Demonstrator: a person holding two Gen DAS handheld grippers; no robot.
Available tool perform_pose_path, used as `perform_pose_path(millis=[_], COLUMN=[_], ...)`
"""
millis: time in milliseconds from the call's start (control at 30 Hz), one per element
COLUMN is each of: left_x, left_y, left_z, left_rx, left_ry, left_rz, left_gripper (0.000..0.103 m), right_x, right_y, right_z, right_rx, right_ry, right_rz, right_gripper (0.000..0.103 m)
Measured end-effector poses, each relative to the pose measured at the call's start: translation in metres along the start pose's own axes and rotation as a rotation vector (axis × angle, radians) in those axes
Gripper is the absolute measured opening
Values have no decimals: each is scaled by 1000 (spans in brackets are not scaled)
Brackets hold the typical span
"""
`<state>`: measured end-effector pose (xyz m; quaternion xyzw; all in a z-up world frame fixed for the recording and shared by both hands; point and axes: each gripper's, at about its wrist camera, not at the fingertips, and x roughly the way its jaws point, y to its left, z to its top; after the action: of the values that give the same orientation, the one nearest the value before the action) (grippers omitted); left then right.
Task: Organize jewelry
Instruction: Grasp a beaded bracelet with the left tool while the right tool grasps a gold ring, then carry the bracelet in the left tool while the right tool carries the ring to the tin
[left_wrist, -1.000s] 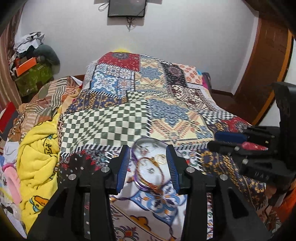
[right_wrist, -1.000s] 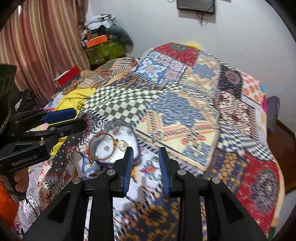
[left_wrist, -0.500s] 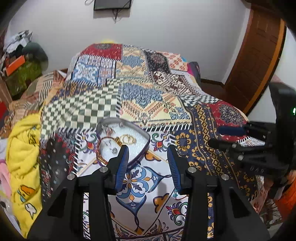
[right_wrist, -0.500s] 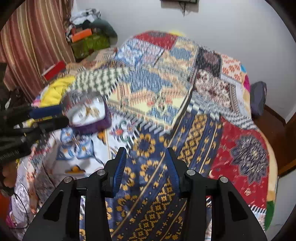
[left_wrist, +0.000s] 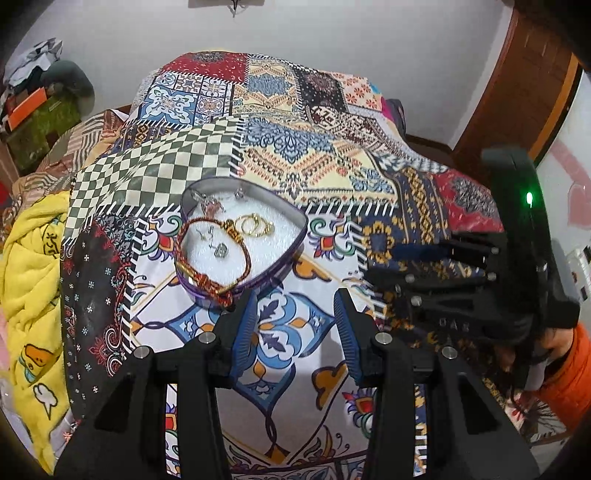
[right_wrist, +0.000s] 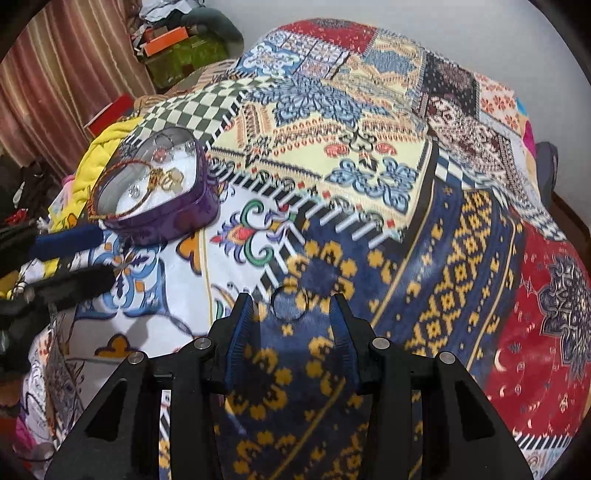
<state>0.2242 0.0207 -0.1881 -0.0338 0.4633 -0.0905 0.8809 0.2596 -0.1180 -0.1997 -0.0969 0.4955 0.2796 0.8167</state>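
Patchwork bedspread (right_wrist: 369, 166) bears a ring (right_wrist: 289, 304) just ahead of the spread right tongs (right_wrist: 291, 314).

patchwork bed cover (right_wrist: 369, 177) carries purple tin (right_wrist: 173, 218) (open) and ring (right_wrist: 289, 303).

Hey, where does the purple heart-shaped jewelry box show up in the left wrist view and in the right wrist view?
Left wrist: purple heart-shaped box sits centre-left, just beyond the left gripper, its fingers open.
Right wrist: same box lies far upper left, well away from the open right gripper, which frames a loose ring on the bedspread.
Shared landmark: the green-and-cream checkered patch just behind the box.
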Motion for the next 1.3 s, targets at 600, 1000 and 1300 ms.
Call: perform_pose_path(millis=[600, 1000, 1300], left_x=[26, 14, -36], left_y=[-51, -42, -21], left_z=[-33, -30, -14], left_rx=[61, -2, -31], left_ry=[119, 80, -43], left_rz=[-101, -63, -26], left_gripper=[26, 5, 5], right_x=[-59, -95, -112], right_y=[10, 11, 31], right_z=[-25, -31, -24], right_rx=[-12, -3, -31], right_ry=[-86, -143, -192], right_rz=[-33, -45, -47], right_gripper=[20, 20, 20])
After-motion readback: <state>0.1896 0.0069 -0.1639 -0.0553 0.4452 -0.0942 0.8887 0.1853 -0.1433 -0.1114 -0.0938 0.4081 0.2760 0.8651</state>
